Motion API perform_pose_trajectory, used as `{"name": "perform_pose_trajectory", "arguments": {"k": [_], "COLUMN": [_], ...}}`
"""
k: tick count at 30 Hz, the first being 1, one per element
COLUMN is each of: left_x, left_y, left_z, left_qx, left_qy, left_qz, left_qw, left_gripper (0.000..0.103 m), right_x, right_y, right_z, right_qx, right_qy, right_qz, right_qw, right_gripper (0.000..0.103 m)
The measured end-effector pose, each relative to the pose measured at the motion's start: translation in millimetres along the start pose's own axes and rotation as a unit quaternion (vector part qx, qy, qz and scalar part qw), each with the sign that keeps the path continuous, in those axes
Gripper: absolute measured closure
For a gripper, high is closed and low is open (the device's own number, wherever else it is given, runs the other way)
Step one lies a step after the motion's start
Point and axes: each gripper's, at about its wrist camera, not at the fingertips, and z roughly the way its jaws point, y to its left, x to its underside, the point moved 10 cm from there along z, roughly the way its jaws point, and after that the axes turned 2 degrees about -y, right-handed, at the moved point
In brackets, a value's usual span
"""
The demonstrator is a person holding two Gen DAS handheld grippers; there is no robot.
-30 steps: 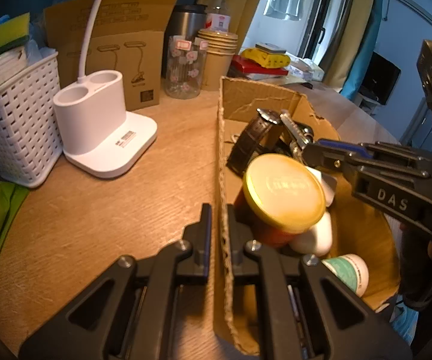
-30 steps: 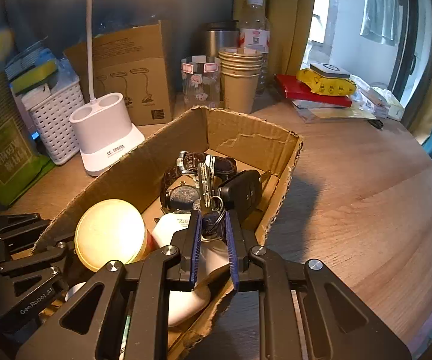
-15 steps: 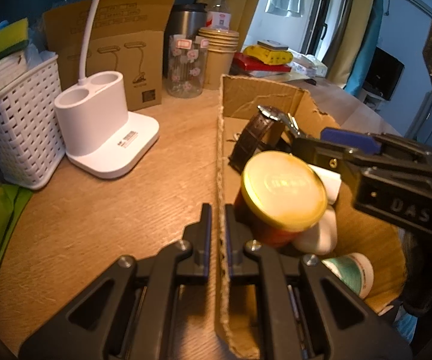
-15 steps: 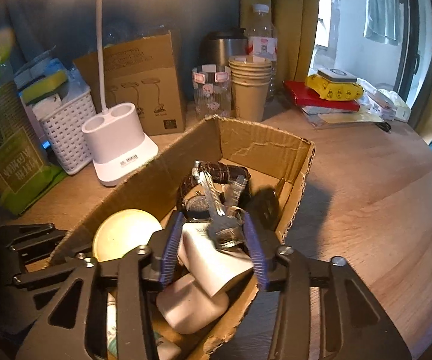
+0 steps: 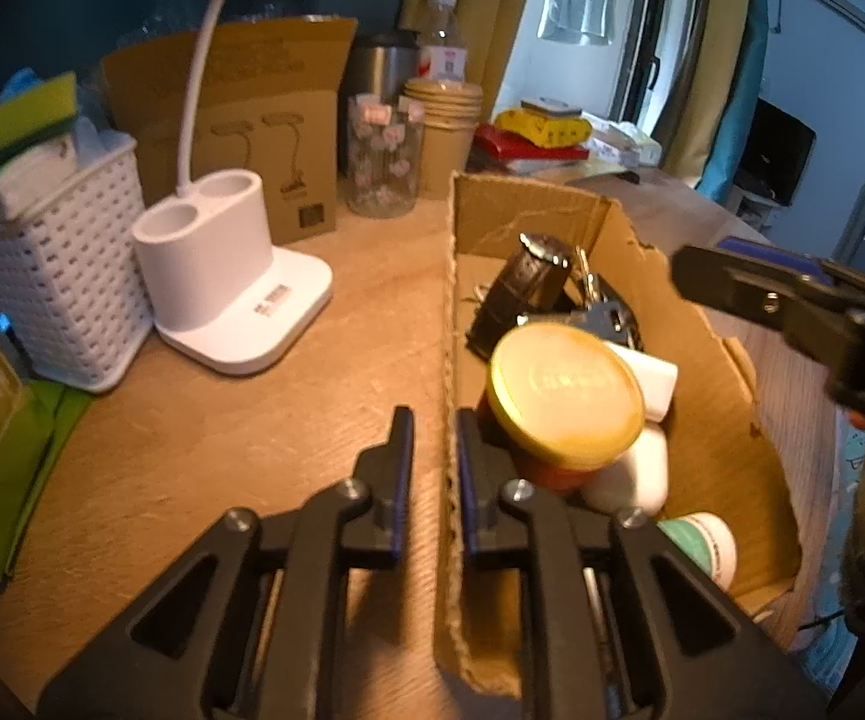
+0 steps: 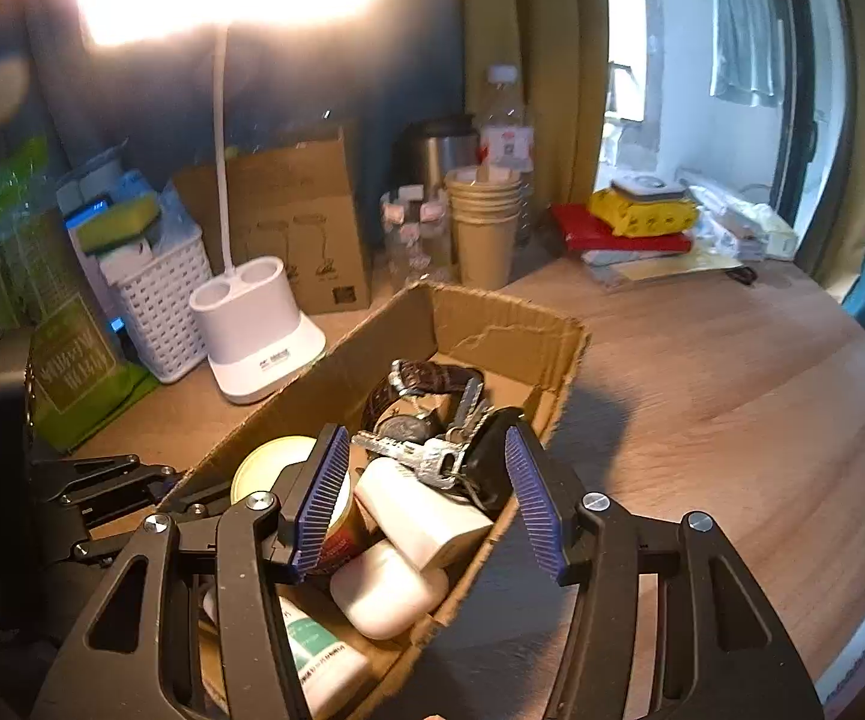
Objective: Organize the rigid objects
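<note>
- Right gripper point(image 6: 426, 498) is hanging over the near end of the cardboard box point(image 6: 504, 315), its jaws opening with blue ribbed pads well apart and nothing pressed between them; the bunch of keys point(image 6: 414, 450) is lying below the gap, inside the box.
- Left gripper point(image 5: 435, 468) is straddling the box's left wall point(image 5: 449, 360), one finger outside and one inside; its jaws are opening, and a slim gap is showing on either side of the cardboard.
- Lying across the box, the longest key is running from the black fob point(image 6: 486, 456) at the right toward the yellow-lidded jar point(image 6: 270, 468) at the left, tip pointing left.
- Behind the keys a brown-strapped watch point(image 6: 426, 378) is resting toward the far wall.
- Crowding the near end are a white charger block point(image 6: 426, 516), a white earbud case point(image 6: 387, 591) and a green-labelled tube point(image 6: 318, 648), all touching or overlapping.
- Standing outside on the wooden table point(image 6: 702, 396) are a white lamp base point(image 6: 255, 324), a white basket point(image 6: 156, 300), a lamp carton point(image 6: 306, 222) and stacked paper cups point(image 6: 483, 222).
</note>
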Motion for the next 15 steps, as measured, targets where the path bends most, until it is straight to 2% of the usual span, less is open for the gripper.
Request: {"name": "perform_pose_trajectory", "arguments": {"k": [4,10,12,14,15], "left_x": [-12.2,-31.0,-36.2,-41.0,-43.3], "left_y": [-1.8,-16.5,-21.1,-26.3,-28.9], "left_z": [-19.7,-54.3,-64.8,-77.9,-85.0], "left_qx": [-0.005,0.006,0.002,0.007,0.012], "left_qy": [-0.029,-0.072,-0.087,-0.103,-0.112], "left_qz": [0.005,0.012,0.014,0.015,0.013], "left_qw": [0.9995,0.9973,0.9961,0.9945,0.9936], "left_gripper": [0.083,0.079,0.073,0.048,0.047], "right_x": [-2.9,-5.6,-5.7,-5.6,-5.4], "right_y": [-8.7,-23.2,-27.4,-29.5,-30.7], "right_z": [-17.2,-51.8,-66.7,-78.5,-87.4], "right_qx": [0.011,0.040,0.053,0.063,0.070], "right_qy": [-0.013,-0.035,-0.042,-0.048,-0.053], "right_qz": [0.009,0.024,0.026,0.027,0.029], "right_qw": [1.000,0.998,0.997,0.996,0.996], "right_gripper": [0.046,0.045,0.045,0.045,0.045]}}
